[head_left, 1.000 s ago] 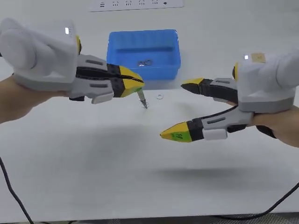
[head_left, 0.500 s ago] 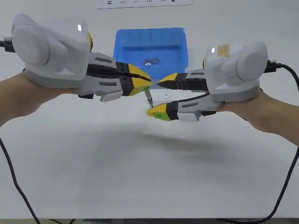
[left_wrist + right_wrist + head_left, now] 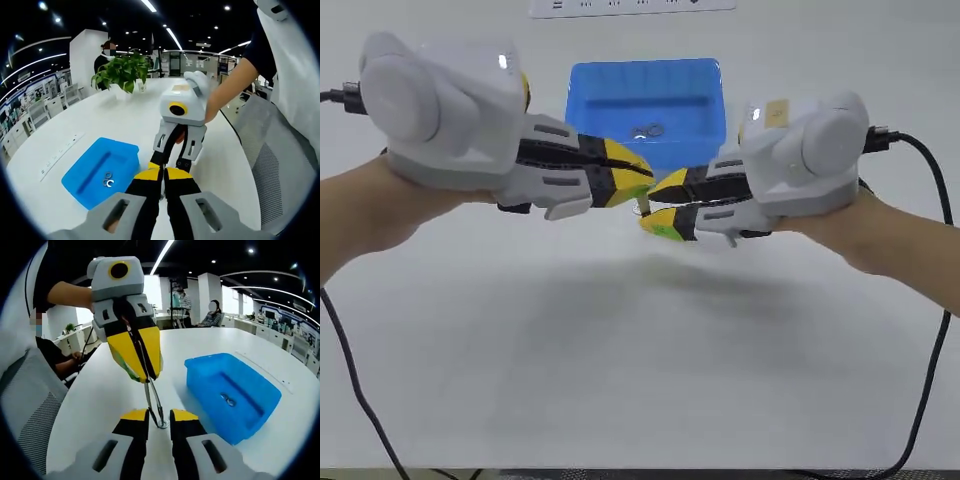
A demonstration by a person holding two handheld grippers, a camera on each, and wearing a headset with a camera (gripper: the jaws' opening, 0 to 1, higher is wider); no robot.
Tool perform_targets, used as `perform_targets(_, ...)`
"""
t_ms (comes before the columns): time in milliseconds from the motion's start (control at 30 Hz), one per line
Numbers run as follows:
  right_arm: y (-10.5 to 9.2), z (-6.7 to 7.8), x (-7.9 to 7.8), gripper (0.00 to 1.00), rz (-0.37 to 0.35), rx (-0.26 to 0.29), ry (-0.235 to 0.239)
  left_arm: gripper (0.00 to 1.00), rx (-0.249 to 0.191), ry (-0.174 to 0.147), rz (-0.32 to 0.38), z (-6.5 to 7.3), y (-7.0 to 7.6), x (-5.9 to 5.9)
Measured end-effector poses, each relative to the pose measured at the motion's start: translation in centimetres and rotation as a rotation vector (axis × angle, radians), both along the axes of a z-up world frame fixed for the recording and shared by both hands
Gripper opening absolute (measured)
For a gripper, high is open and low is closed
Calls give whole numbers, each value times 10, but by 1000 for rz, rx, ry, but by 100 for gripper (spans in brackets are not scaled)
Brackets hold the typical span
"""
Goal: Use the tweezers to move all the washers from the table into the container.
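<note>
My left gripper (image 3: pixel 642 180) is shut on a pair of metal tweezers (image 3: pixel 150 395) that point down at the white table. In the right gripper view their tips rest at a small washer (image 3: pixel 162 425) on the table. My right gripper (image 3: pixel 655 205) faces the left one, with its yellow jaws pressed in on either side of the tweezers' lower arms. The blue container (image 3: pixel 645 90) stands just behind both grippers and has a few washers (image 3: pixel 645 130) on its floor. In the left gripper view the right gripper (image 3: pixel 170 161) meets my shut left gripper (image 3: pixel 162 175).
A white power strip (image 3: pixel 630 6) lies at the table's far edge behind the container. Black cables (image 3: pixel 930 200) trail from both grippers. A potted plant (image 3: pixel 122 72) and a grey chair (image 3: pixel 280 170) stand farther off. People are in the background.
My right gripper has moved left up to the left one, and its jaws have narrowed from wide open to closed around the tweezers. The left gripper has barely shifted.
</note>
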State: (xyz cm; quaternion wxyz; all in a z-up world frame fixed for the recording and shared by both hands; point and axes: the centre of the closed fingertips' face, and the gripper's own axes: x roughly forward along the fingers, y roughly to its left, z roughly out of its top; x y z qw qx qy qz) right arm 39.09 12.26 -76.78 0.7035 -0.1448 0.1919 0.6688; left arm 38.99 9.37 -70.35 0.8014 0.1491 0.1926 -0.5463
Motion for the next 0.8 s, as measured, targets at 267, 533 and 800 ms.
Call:
perform_targets(267, 2, -3, -5, 12, 46, -4, -5, 6, -3, 7, 2, -2, 0, 1)
perform_targets(533, 2, -3, -4, 10, 76, -16, -16, 6, 1, 23, 12, -3, -2, 3)
perform_targets(800, 2, 0, -6, 9, 70, -3, -13, 7, -10, 20, 37, 0, -5, 4)
